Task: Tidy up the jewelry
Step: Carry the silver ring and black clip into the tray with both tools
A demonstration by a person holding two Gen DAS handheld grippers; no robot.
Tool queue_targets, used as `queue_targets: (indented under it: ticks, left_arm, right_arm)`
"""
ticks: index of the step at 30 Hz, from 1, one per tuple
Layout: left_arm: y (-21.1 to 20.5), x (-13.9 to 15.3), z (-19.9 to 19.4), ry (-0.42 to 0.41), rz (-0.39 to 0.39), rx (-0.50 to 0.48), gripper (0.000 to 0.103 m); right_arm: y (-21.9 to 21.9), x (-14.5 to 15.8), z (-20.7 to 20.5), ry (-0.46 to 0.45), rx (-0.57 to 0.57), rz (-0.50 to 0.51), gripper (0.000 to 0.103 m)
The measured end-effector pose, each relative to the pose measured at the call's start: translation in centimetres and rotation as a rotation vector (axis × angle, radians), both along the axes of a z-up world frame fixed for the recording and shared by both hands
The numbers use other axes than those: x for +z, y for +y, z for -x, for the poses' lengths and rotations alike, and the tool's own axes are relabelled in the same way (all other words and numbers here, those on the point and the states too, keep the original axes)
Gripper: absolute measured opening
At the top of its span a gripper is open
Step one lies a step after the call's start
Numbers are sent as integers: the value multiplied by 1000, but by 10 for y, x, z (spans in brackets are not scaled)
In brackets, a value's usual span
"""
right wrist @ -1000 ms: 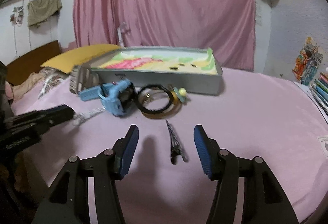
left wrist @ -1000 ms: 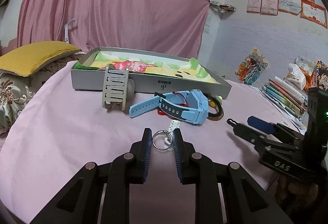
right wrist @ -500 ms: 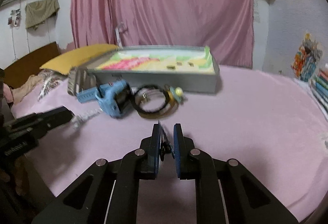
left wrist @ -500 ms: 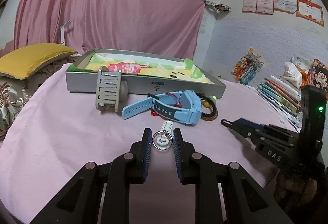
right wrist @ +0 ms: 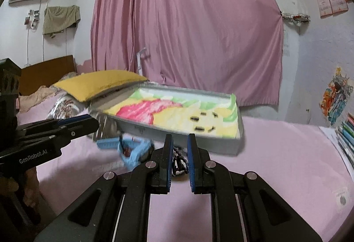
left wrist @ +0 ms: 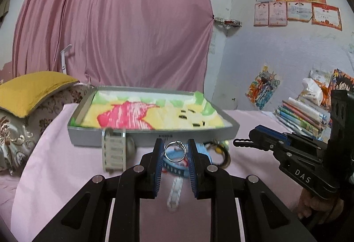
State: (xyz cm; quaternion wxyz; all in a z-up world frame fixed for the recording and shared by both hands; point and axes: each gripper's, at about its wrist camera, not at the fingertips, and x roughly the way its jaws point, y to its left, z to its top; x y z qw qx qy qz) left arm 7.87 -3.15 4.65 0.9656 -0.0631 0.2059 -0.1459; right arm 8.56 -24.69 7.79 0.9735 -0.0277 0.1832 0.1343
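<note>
Right now the left hand-held gripper (left wrist: 176, 151) pinches a silver ring (left wrist: 175, 151) between its blue pads, clear of the pink-covered bed (left wrist: 55, 166), with a white strap (left wrist: 174, 194) lying below it. Beside it, the right hand-held gripper (right wrist: 179, 153) is pressed onto a dark hair clip (right wrist: 178, 161), also lifted. Behind both sits the grey tray (left wrist: 88, 138), lined in a colourful pattern; a blue watch (right wrist: 130, 149) and a grey band (left wrist: 113, 151) lie just before it.

open tray (left wrist: 152, 139) ahead, watch (right wrist: 132, 150) blocking left
</note>
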Motion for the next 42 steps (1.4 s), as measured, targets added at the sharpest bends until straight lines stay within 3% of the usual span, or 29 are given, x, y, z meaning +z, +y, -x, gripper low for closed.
queue_targets:
  ticks: [12, 18, 32, 42]
  left_arm:
    - [15, 40, -52, -152, 1, 85, 20]
    - [22, 45, -82, -145, -8, 120, 20]
    - [46, -2, -164, 323, 2, 98, 20]
    - [45, -21, -175, 437, -17, 87, 20]
  right_arm:
    - [16, 41, -54, -184, 20, -76, 11]
    - [30, 40, -91, -144, 30, -82, 11]
    - [30, -22, -159, 255, 73, -76, 11]
    - [29, -45, -177, 398, 94, -105, 11]
